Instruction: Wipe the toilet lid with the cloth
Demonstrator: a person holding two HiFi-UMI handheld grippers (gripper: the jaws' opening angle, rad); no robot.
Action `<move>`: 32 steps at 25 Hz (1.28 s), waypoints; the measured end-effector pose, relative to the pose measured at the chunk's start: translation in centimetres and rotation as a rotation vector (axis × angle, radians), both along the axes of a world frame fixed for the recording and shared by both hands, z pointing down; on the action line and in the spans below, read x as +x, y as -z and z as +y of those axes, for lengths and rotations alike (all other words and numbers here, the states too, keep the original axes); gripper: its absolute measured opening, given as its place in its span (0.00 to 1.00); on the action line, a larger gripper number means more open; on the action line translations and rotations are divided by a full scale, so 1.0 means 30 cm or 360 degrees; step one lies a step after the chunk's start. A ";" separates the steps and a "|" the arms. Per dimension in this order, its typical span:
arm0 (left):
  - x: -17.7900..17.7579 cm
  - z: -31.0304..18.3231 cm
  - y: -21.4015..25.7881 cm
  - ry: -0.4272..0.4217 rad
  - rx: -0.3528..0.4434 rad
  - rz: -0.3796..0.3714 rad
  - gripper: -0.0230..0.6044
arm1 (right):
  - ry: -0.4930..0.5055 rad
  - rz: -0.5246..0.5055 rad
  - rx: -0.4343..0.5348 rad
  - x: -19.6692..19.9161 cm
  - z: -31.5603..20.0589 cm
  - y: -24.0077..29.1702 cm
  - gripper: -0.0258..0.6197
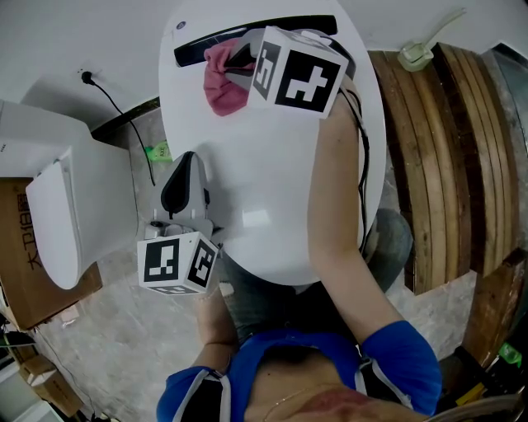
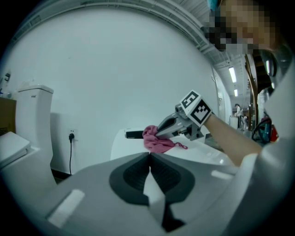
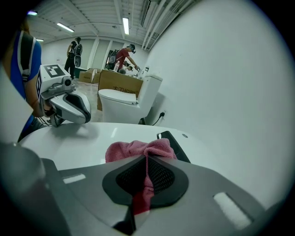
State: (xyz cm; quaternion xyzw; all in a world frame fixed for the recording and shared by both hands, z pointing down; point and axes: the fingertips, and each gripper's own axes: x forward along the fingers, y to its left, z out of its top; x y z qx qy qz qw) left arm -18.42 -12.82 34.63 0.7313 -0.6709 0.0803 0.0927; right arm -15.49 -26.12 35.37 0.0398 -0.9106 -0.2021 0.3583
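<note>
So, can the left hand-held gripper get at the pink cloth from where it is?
Probably yes: the glossy white toilet lid between them lies bare. But the left hand-held gripper is shut, and the right hand-held gripper clamps the pink fabric cloth at the far end.

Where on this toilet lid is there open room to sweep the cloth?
The middle and front of the toilet lid are bare, bordered by the cloth at the back, the left gripper at the left edge and the forearm along the right. It is crowded at the back, where the right gripper pinches the cloth beside the black strip.
</note>
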 end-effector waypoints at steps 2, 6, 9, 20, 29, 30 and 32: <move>0.000 0.000 -0.001 -0.0001 0.0001 0.0000 0.03 | -0.0014 0.0002 -0.0007 0.010 -0.004 -0.001 0.06; 0.002 -0.001 0.000 -0.0001 0.0002 0.0000 0.03 | -0.0043 0.0010 -0.0021 0.036 -0.013 -0.002 0.06; 0.001 -0.001 -0.001 -0.0002 0.0002 0.0002 0.03 | -0.0070 0.0019 -0.0030 0.054 -0.021 -0.004 0.06; 0.001 -0.002 -0.001 -0.0001 -0.0003 0.0004 0.02 | -0.0138 0.0043 -0.0058 0.087 -0.037 -0.006 0.06; 0.000 -0.003 -0.003 -0.0004 -0.0001 0.0000 0.02 | -0.0182 0.0049 -0.0084 0.105 -0.044 -0.005 0.06; -0.001 -0.003 -0.004 -0.0004 -0.0002 0.0000 0.02 | -0.0186 0.0048 -0.0087 0.105 -0.044 -0.005 0.06; -0.001 -0.004 -0.006 -0.0003 -0.0007 -0.0001 0.02 | -0.0195 0.0060 -0.0080 0.103 -0.043 -0.004 0.06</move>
